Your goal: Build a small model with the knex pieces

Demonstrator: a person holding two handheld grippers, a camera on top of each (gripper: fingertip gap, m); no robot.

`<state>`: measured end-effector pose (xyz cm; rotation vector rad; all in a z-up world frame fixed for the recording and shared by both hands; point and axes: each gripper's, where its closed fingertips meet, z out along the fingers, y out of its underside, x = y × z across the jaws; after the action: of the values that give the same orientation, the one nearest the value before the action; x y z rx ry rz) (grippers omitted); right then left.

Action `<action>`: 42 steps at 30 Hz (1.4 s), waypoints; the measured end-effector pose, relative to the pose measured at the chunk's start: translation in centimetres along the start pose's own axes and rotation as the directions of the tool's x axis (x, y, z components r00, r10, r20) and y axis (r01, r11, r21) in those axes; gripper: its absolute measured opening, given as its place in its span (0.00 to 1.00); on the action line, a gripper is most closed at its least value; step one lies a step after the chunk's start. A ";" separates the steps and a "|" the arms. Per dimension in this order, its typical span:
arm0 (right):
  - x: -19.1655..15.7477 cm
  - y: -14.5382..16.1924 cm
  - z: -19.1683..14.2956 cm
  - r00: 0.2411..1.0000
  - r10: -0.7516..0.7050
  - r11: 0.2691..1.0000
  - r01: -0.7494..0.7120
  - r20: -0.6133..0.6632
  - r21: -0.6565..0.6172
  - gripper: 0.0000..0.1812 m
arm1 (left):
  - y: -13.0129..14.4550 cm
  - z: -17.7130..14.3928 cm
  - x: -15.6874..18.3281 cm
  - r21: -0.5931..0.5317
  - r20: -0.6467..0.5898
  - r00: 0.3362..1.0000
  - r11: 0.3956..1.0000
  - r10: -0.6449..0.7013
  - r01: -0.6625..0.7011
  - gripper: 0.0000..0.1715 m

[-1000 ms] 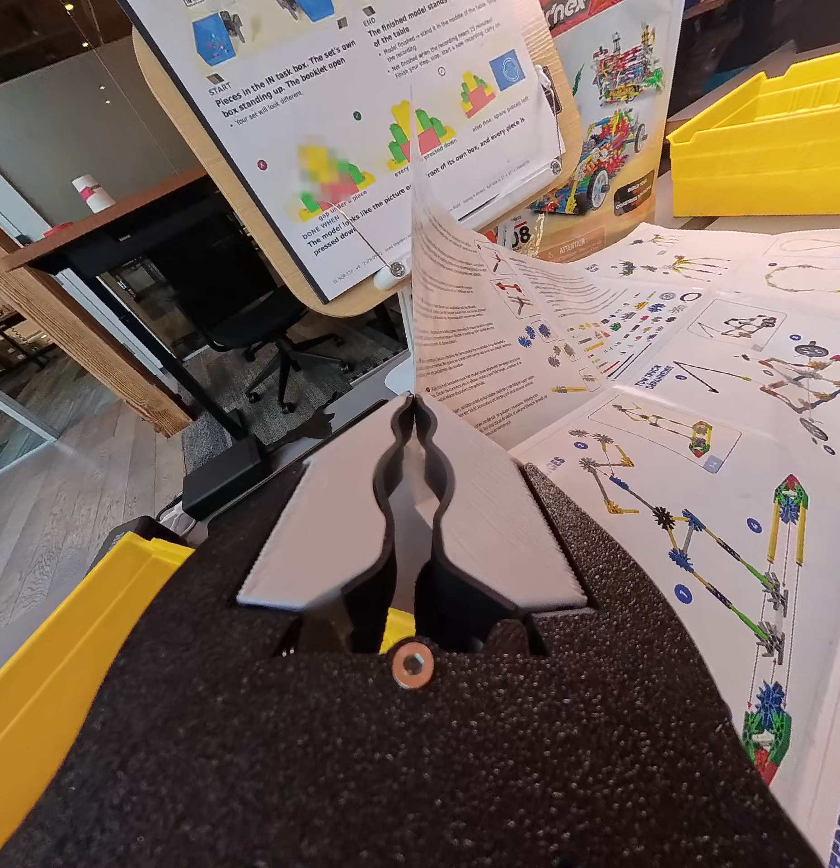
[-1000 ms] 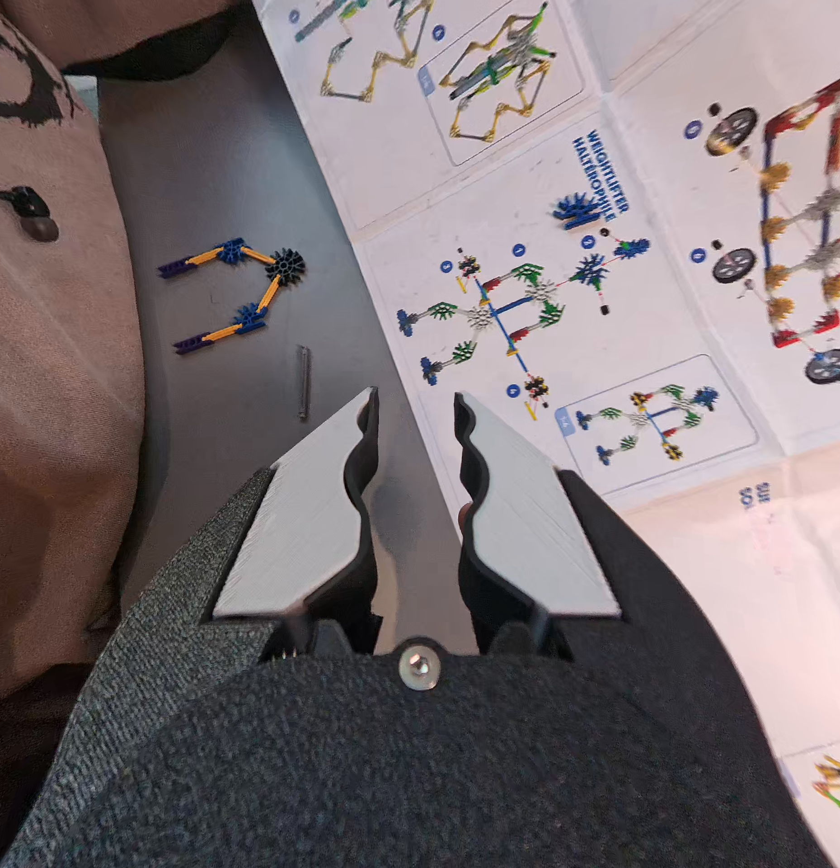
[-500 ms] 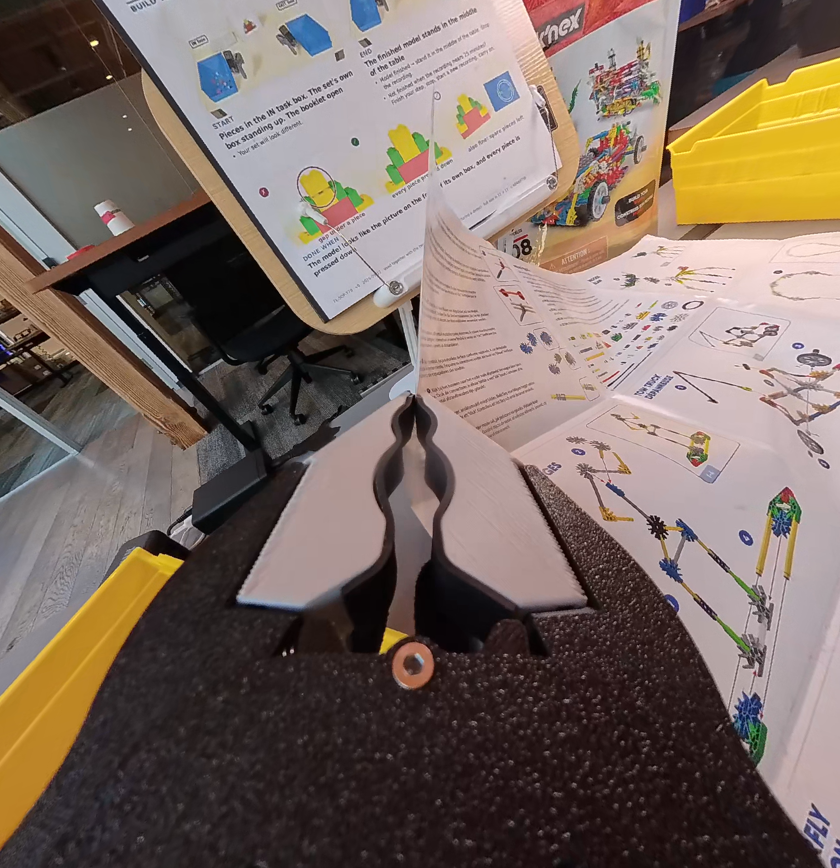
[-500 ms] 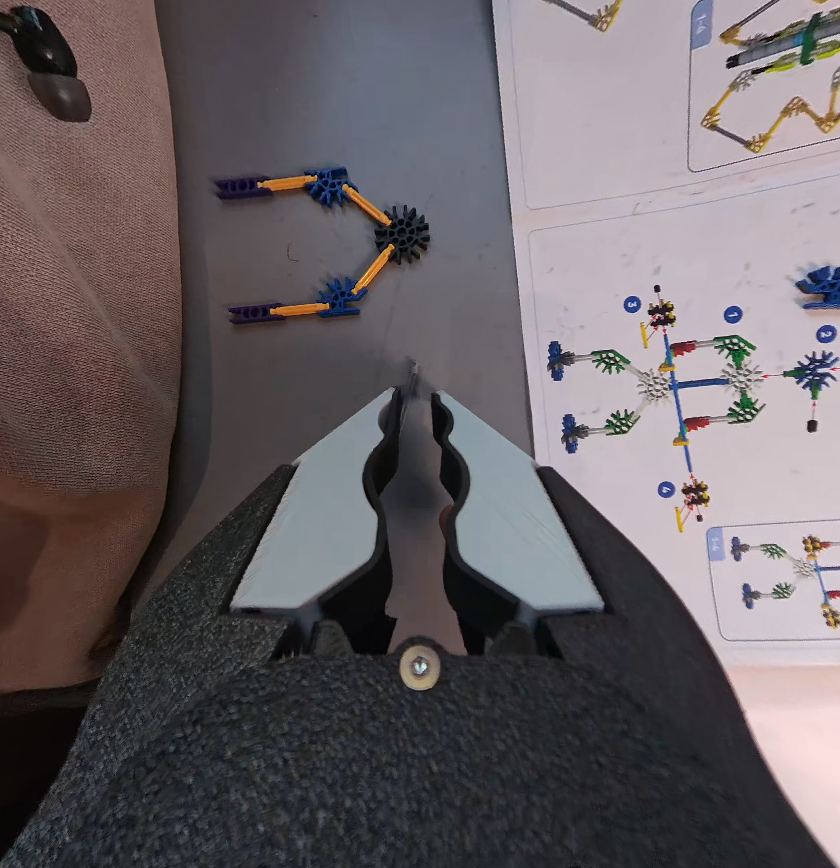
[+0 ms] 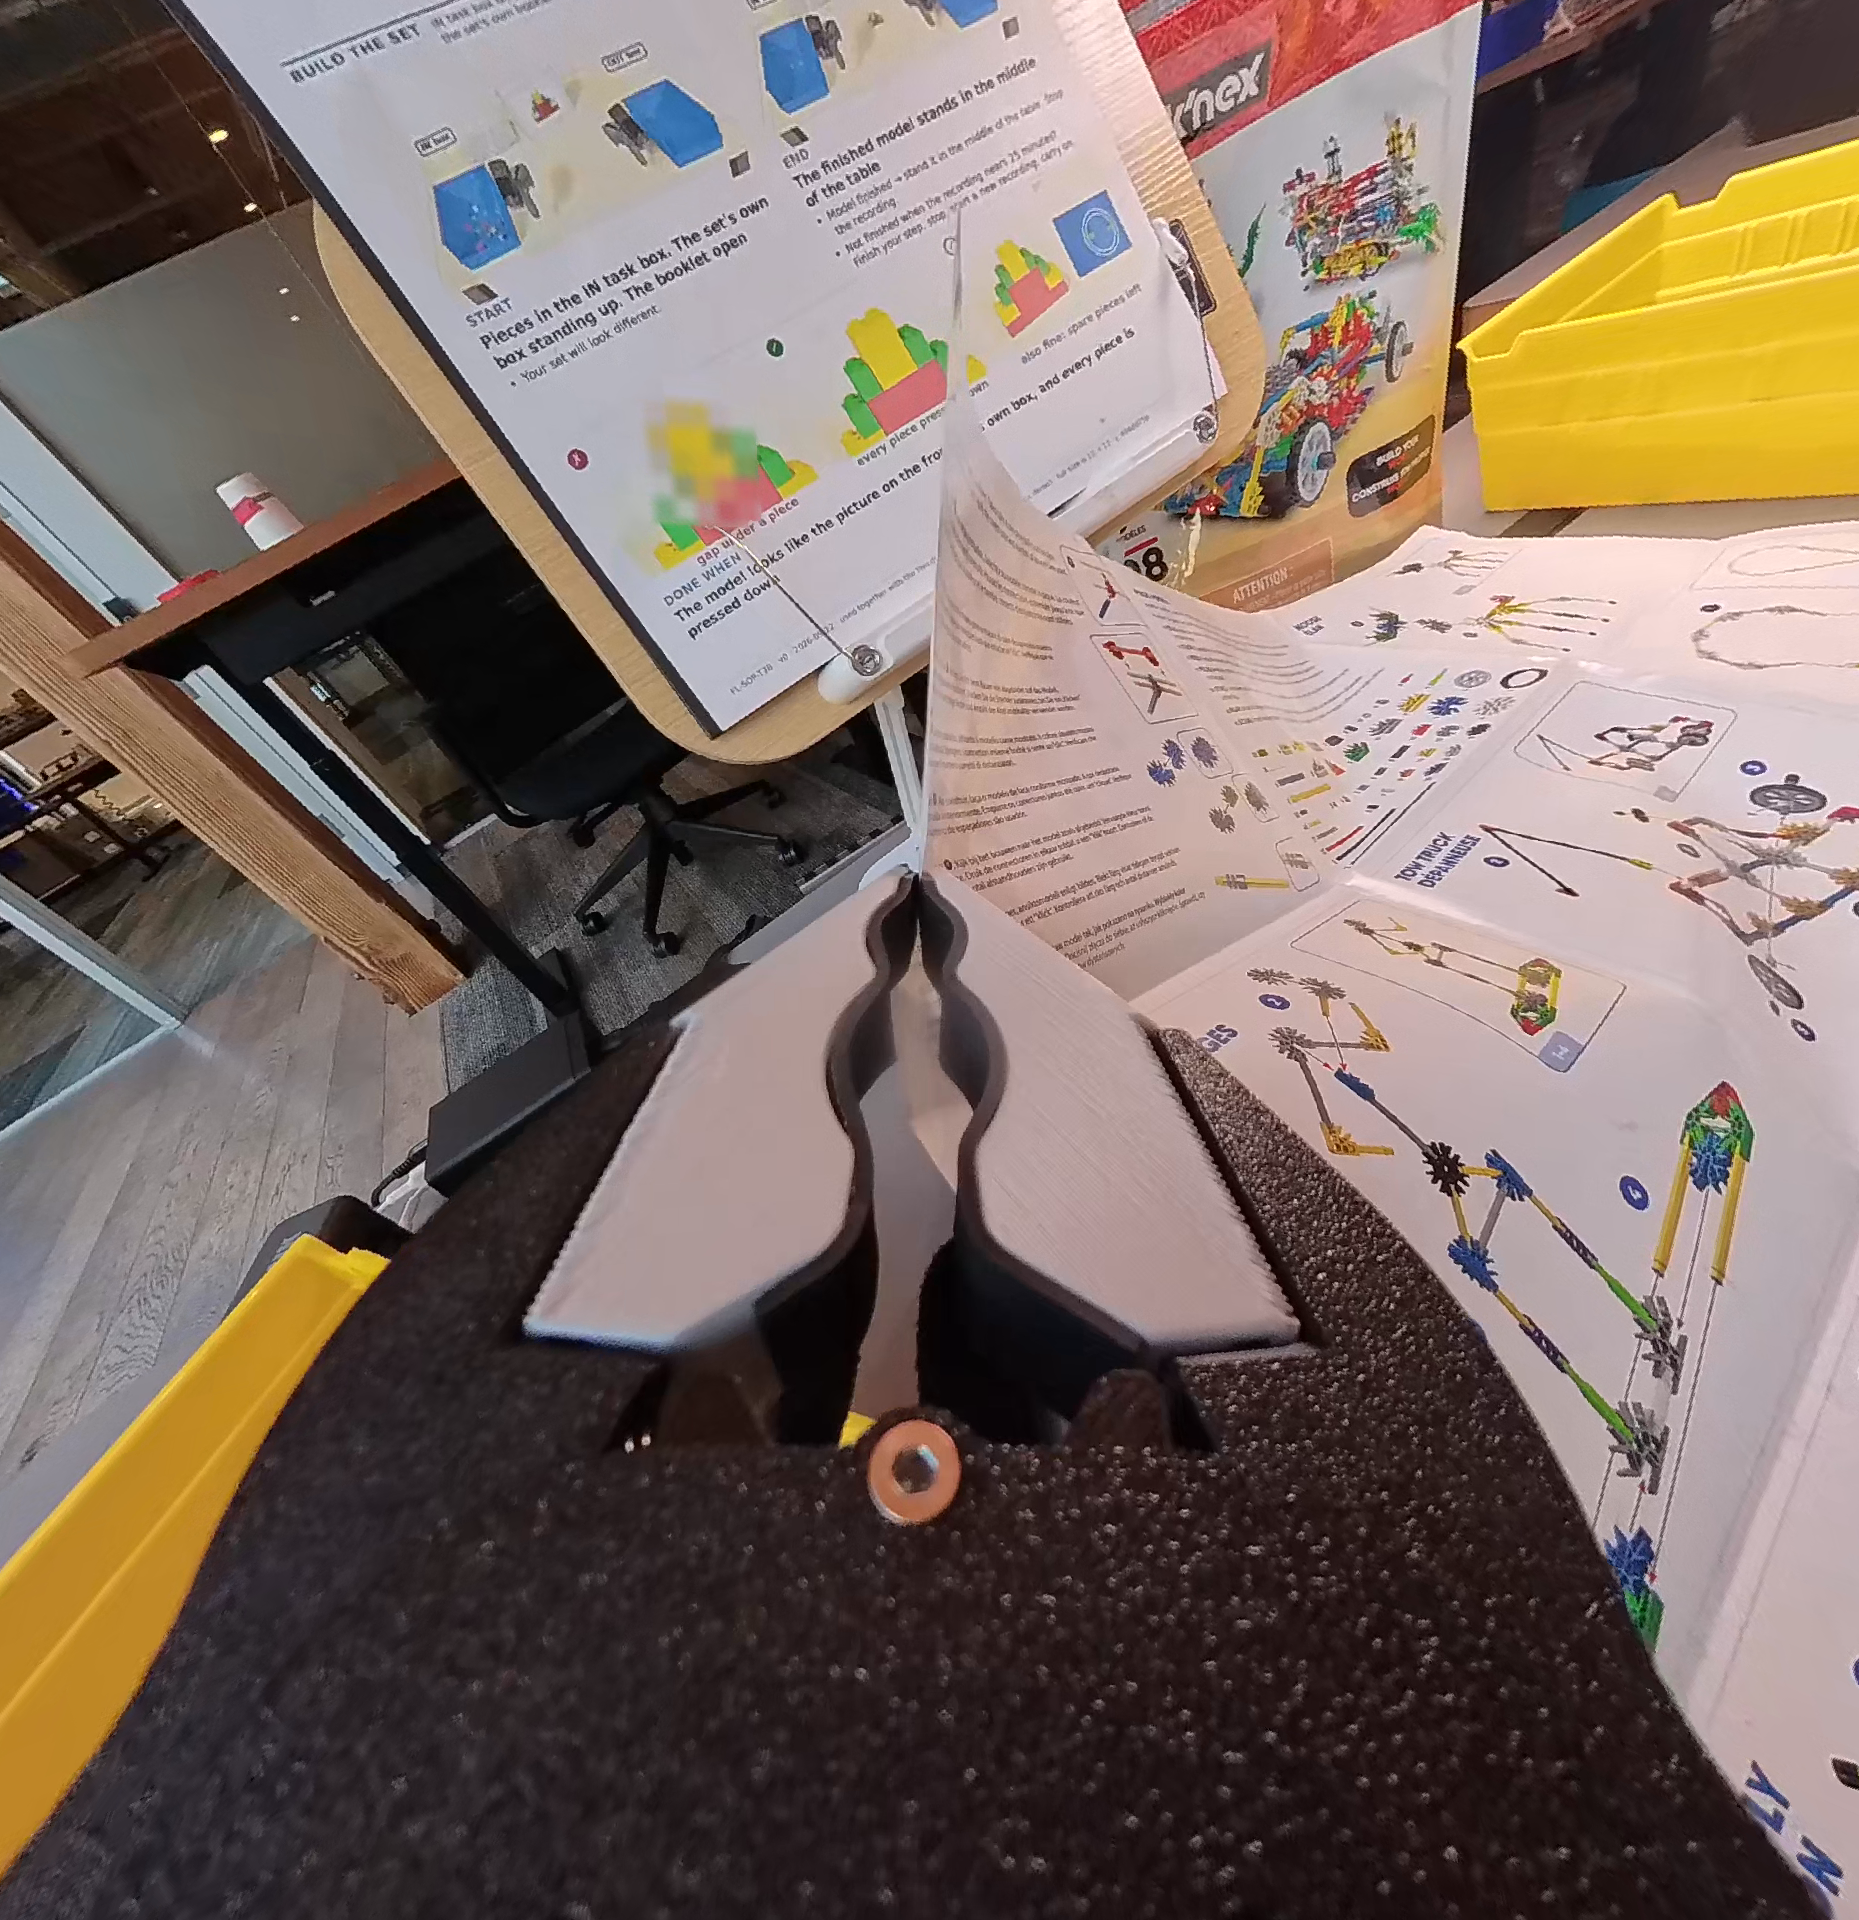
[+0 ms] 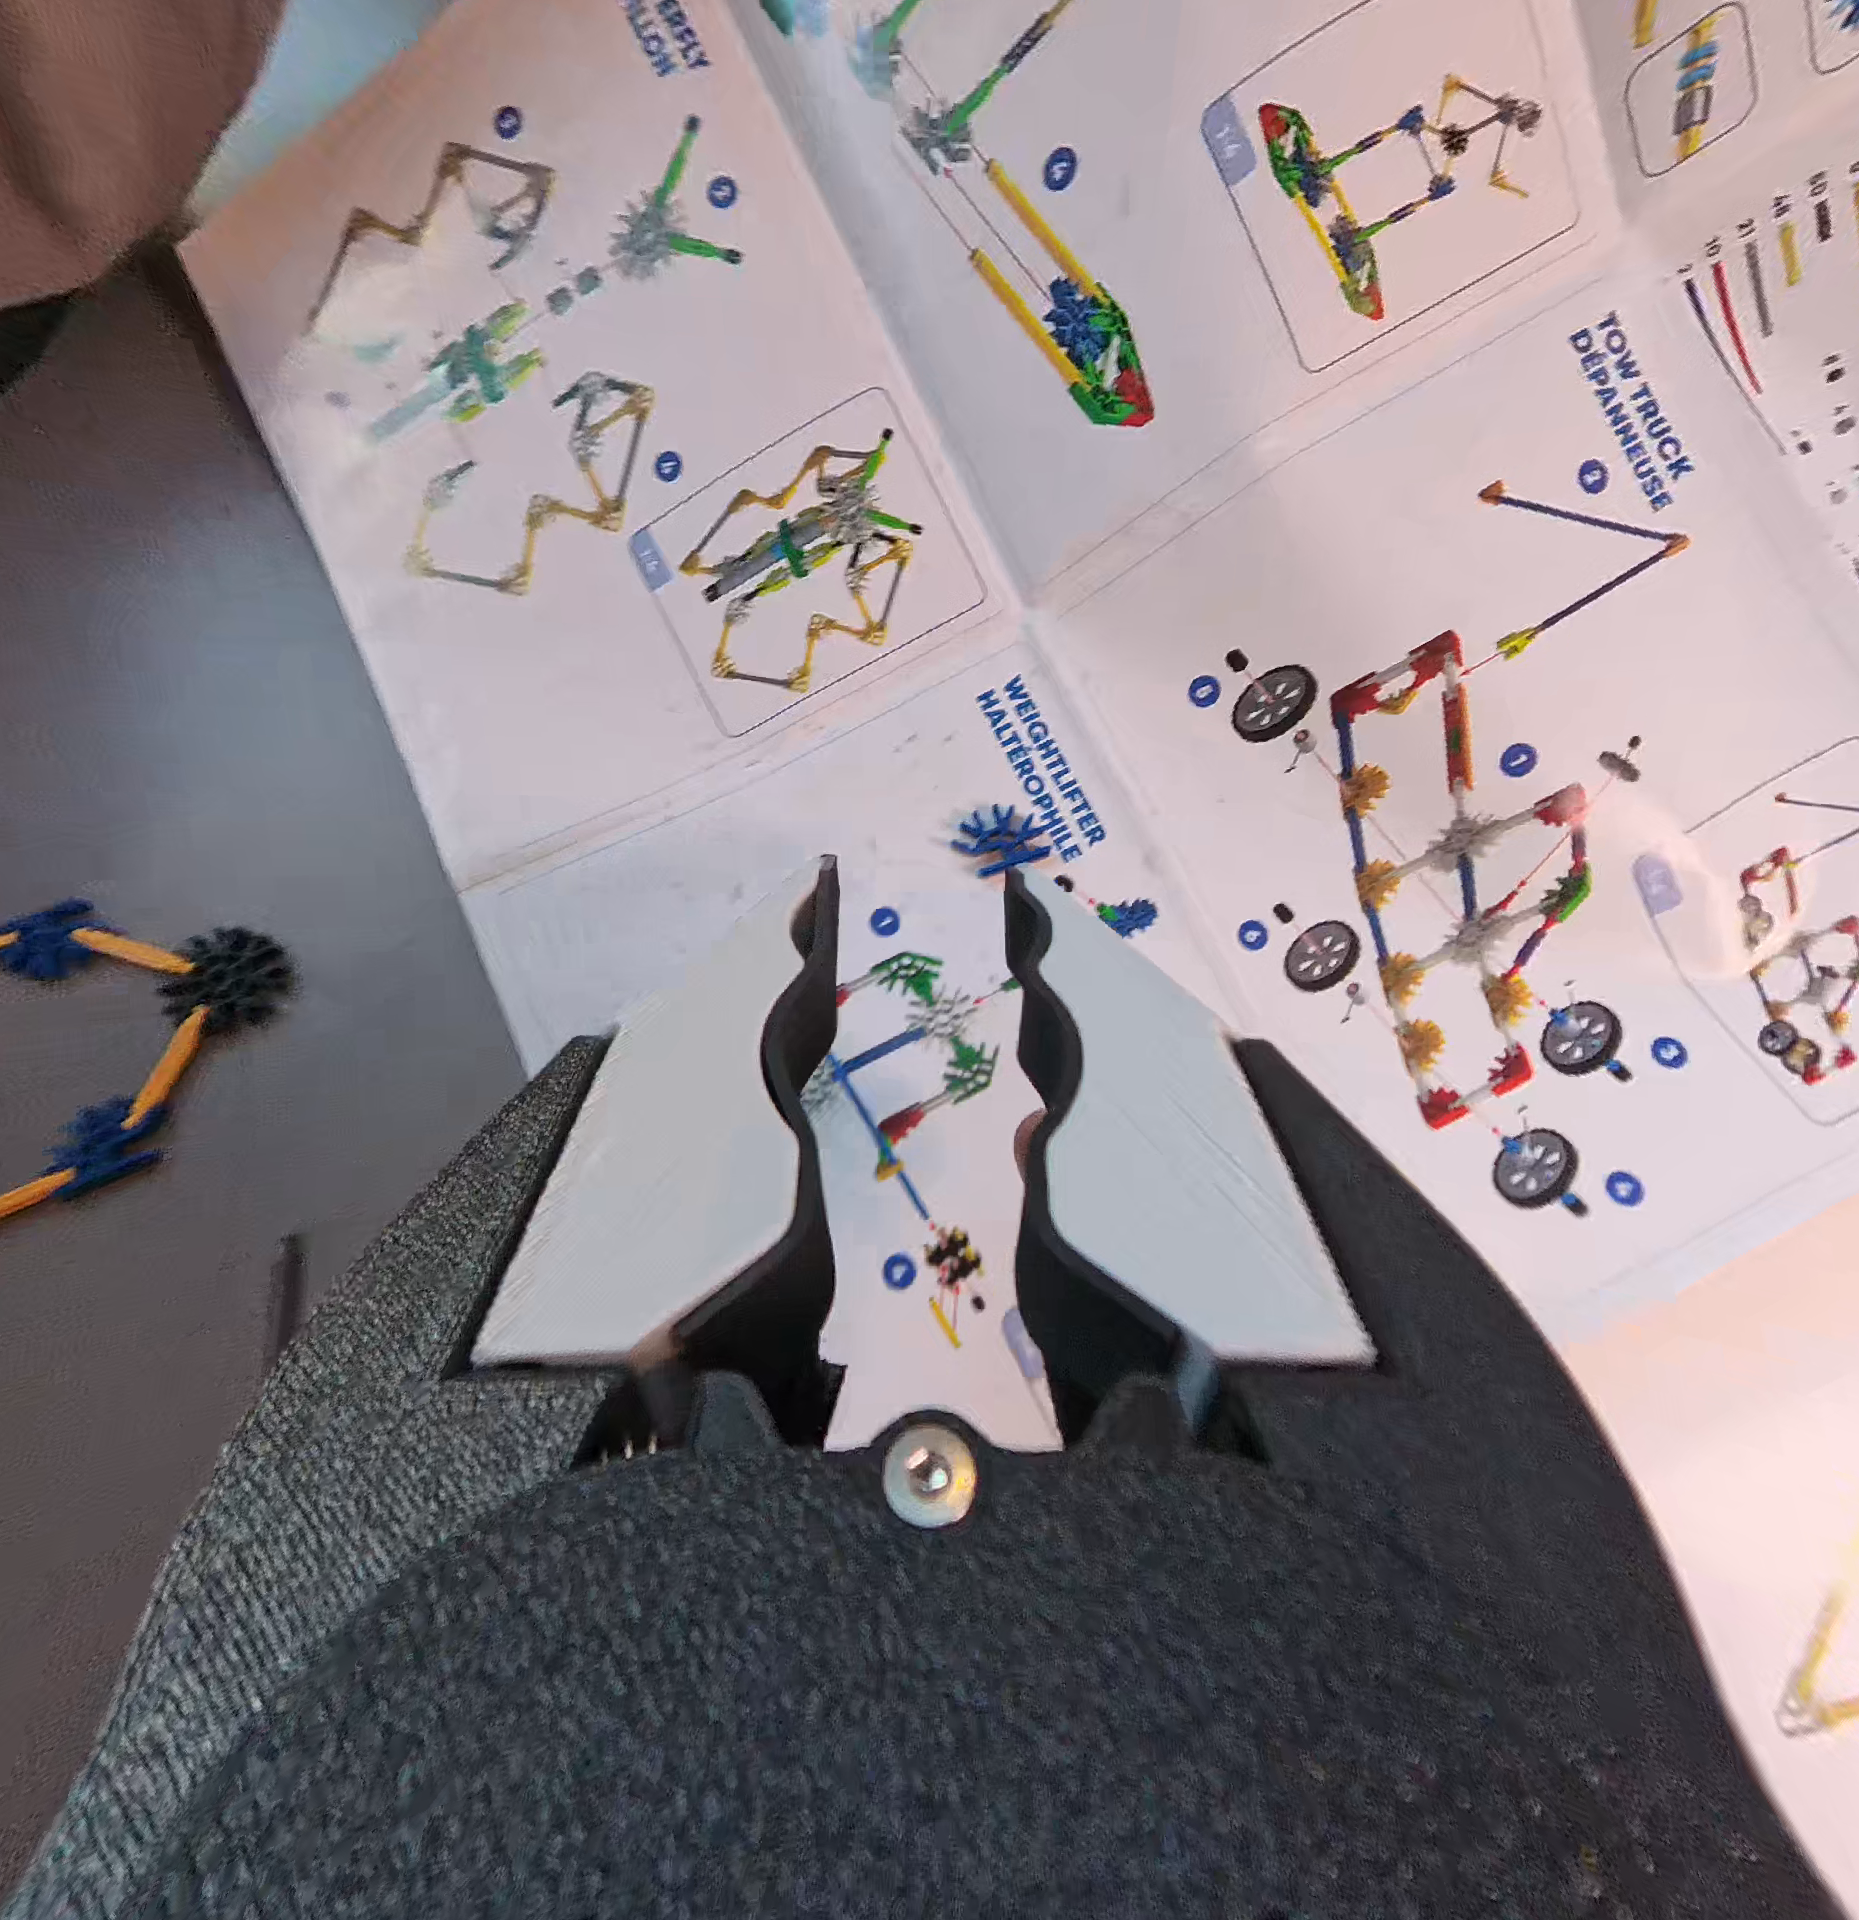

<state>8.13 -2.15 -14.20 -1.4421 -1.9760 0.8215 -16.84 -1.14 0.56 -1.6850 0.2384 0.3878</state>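
Observation:
My left gripper (image 5: pixel 917 883) is shut on the edge of a large white instruction sheet (image 5: pixel 1060 727) and holds that edge lifted upright, while the rest lies flat on the table. My right gripper (image 6: pixel 917 878) is open and empty, hovering over the same sheet (image 6: pixel 1164 582). A small blue connector piece (image 6: pixel 998 836) lies on the sheet just beyond its right fingertip. To the left on the dark table (image 6: pixel 177 675) lies a small assembly of orange rods with blue connectors and a black connector (image 6: pixel 229 977). A thin grey rod (image 6: pixel 286 1283) lies below it.
A wooden clipboard stand with a printed card (image 5: pixel 748 364) and the set's box (image 5: pixel 1340 312) stand at the back. Yellow bins (image 5: pixel 1683 364) are stacked at the back right, and another yellow bin (image 5: pixel 125 1558) is at my lower left. A person's beige garment (image 6: pixel 94 125) is at the table's edge. The grippers' ends are close to 30 cm from one another. To reach the small blue connector piece (image 6: pixel 998 836) in a straight line is about 4 cm for my right fingers, about 30 cm for my left. It is some 15 cm from my right tips to the thin grey rod (image 6: pixel 286 1283).
My right gripper had closed nearly shut over the grey rod, then opened and moved right over the sheet; the rod stays on the table. My left gripper keeps hold of the sheet's edge.

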 end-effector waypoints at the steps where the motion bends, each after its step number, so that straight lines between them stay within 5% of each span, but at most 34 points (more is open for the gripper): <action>1: 0.6 0.0 0.8 1.000 -0.001 1.000 0.000 -0.015 -0.016 0.18 | -0.1 0.0 0.1 0.002 -0.001 1.000 1.000 0.002 -0.002 0.00; 9: 0.9 1.2 3.3 1.000 -0.013 0.989 0.015 0.014 -0.147 0.12 | 0.1 0.2 0.2 -0.001 -0.008 1.000 1.000 0.009 -0.009 0.00; 18: -10.1 4.3 -3.4 0.920 -0.135 0.966 0.205 0.369 -0.159 0.12 | 0.7 0.2 -0.3 -0.013 0.004 1.000 1.000 -0.004 0.004 0.00; 23: -9.3 5.5 -5.0 0.949 -0.105 0.977 0.155 0.299 -0.149 0.16 | 0.2 -0.1 0.3 0.009 -0.037 0.999 1.000 0.018 -0.017 0.00; 28: 1.7 0.9 -8.9 0.999 0.040 0.997 -0.041 0.017 0.069 0.24 | -2.9 -2.9 2.4 0.176 -0.239 0.970 0.984 0.051 -0.008 0.00; 33: 16.9 1.1 -11.6 0.935 0.250 0.964 -0.215 -0.252 0.159 0.35 | -5.0 -5.7 1.5 0.284 -0.324 0.946 0.955 0.011 0.086 0.00; 38: 26.6 2.7 -9.2 0.833 0.510 0.860 -0.489 -0.214 0.145 0.47 | -6.6 -8.3 0.5 0.373 -0.449 0.891 0.891 -0.072 0.260 0.00; 42: 32.6 3.2 -7.2 0.771 0.579 0.815 -0.541 -0.265 0.206 0.55 | -7.5 -10.6 -0.5 0.423 -0.514 0.853 0.837 -0.093 0.346 0.00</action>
<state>6.64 30.96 -9.23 -1.9898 -1.2325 0.8609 -13.29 -10.45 8.88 -1.2368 0.4539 -0.2720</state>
